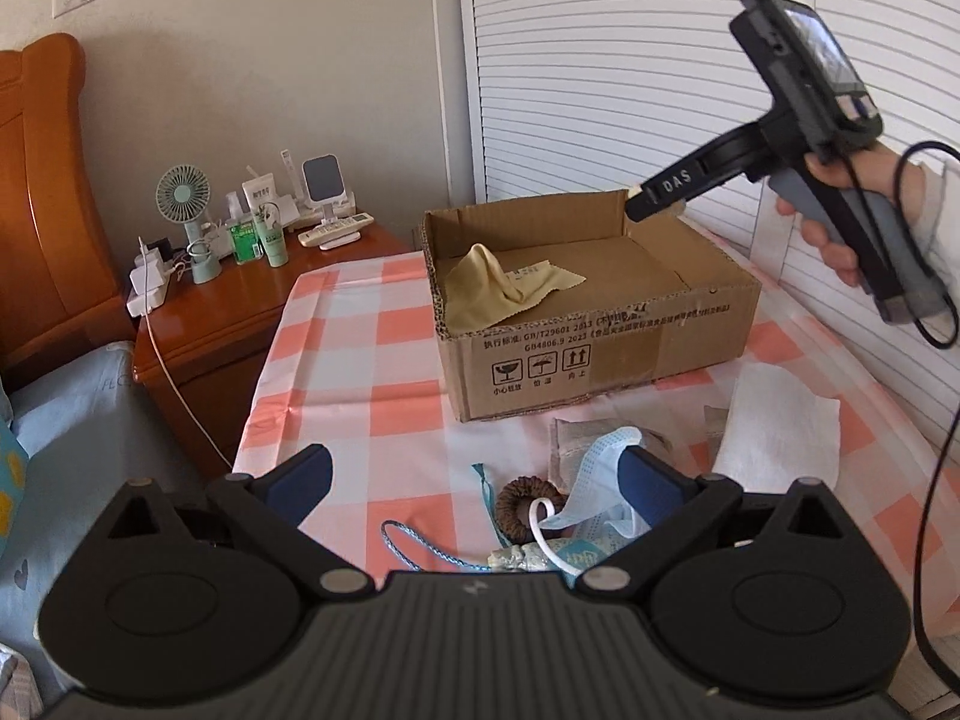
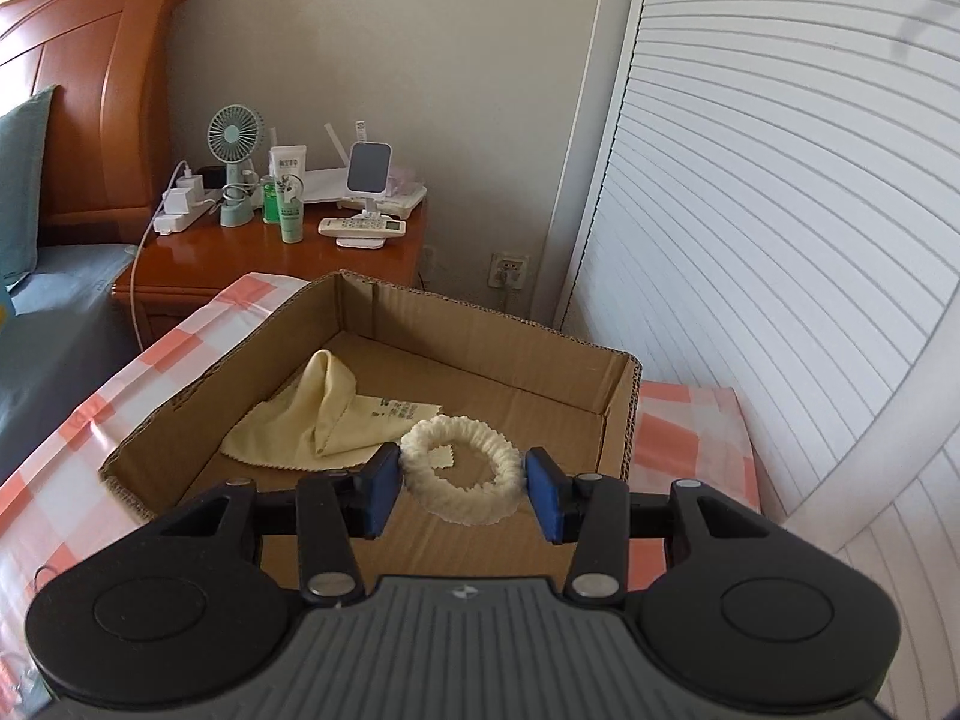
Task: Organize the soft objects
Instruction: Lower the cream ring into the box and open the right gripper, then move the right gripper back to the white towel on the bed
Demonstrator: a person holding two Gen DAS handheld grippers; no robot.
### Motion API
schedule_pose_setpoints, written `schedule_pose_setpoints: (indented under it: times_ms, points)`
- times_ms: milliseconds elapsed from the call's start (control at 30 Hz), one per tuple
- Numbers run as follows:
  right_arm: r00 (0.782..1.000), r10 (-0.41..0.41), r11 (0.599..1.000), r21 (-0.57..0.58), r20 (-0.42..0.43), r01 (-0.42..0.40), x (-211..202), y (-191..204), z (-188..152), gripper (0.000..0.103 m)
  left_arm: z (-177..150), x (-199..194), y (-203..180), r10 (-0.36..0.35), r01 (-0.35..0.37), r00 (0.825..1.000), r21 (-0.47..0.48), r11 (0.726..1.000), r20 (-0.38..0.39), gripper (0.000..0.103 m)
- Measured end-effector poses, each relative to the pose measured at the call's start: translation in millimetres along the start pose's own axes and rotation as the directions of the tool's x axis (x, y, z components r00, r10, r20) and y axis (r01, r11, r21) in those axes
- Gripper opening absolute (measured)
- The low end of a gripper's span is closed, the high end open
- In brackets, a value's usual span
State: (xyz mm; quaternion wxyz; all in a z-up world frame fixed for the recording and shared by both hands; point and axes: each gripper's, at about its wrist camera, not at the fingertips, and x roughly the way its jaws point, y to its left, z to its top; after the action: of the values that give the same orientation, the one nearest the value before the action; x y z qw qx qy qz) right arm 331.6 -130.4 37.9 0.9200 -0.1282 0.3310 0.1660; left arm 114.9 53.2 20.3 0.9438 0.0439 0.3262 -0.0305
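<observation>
Where fingers overlap it, face mask (image 1: 591,468) perhaps half hidden; left claw (image 1: 474,480) released, right claw (image 2: 462,495) grasping scrunchie (image 2: 461,468).

Black hand-held gripper (image 2: 462,495), blue pads (image 2: 381,492), silver screws

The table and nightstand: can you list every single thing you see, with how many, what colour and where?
box: one, brown, on checked table
cloth: one, yellow, inside box
scrunchie: one, cream, between right pads, over box
mask: one, blue, near table edge
brown ring: one, beside mask
cord: one, blue, near edge
tissue: one, white, right of mask
fan: one, green, on nightstand
remote: one, white, on nightstand
left hand-held gripper: open, above mask
right hand-held gripper: shut on scrunchie
</observation>
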Motion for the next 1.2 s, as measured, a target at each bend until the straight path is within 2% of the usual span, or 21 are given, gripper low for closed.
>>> schedule_pose_setpoints:
  times_ms: [33, 100, 133, 167, 233, 400, 633, 867, 1067, 1200]
  points:
    - [1.000, -0.006, 1.000, 0.005, -0.005, 0.006, 9, -2, 5, 0.054, -2, 1, 1, -0.005, 0.005, 1.000, -0.004, 1.000, -0.007, 0.101]
    - [1.000, -0.018, 1.000, 0.023, -0.016, 0.018, 23, -7, 11, 0.076, -5, 2, 2, -0.016, 0.016, 1.000, 0.003, 1.000, -0.020, 0.101]
    - [1.000, -0.025, 0.999, 0.032, -0.017, 0.026, 26, -9, 13, 0.095, -7, 3, 2, -0.019, 0.019, 1.000, 0.007, 1.000, -0.024, 0.101]
    - [0.999, -0.031, 0.999, 0.039, -0.008, 0.032, 28, -10, 13, 0.103, -9, 3, 3, -0.021, 0.021, 0.999, 0.010, 1.000, -0.030, 0.101]
    - [0.999, -0.035, 0.998, 0.055, 0.010, 0.034, 27, -13, 11, 0.103, -11, 5, 4, -0.024, 0.024, 0.999, 0.009, 1.000, -0.042, 0.101]
    - [1.000, -0.020, 0.994, 0.105, -0.006, 0.020, 14, -18, -3, 0.103, -16, 5, 3, -0.033, 0.034, 0.998, 0.020, 0.999, -0.059, 0.101]
    - [1.000, -0.007, 0.995, 0.097, -0.001, 0.007, -31, -9, -34, 0.103, -22, -3, -4, -0.037, 0.041, 0.997, 0.057, 0.998, -0.067, 0.101]
    - [0.998, -0.053, 0.993, 0.101, -0.042, 0.057, -61, 7, -79, 0.103, -34, -6, -9, -0.043, 0.049, 0.995, 0.071, 0.996, -0.092, 0.101]
    - [0.990, -0.083, 0.987, 0.130, -0.113, 0.098, -59, 23, -114, 0.103, -41, -5, -13, -0.052, 0.061, 0.993, 0.079, 0.995, -0.110, 0.101]
    - [0.983, -0.106, 0.978, 0.161, -0.149, 0.130, -49, 32, -125, 0.103, -44, -5, -15, -0.057, 0.068, 0.991, 0.087, 0.994, -0.120, 0.101]
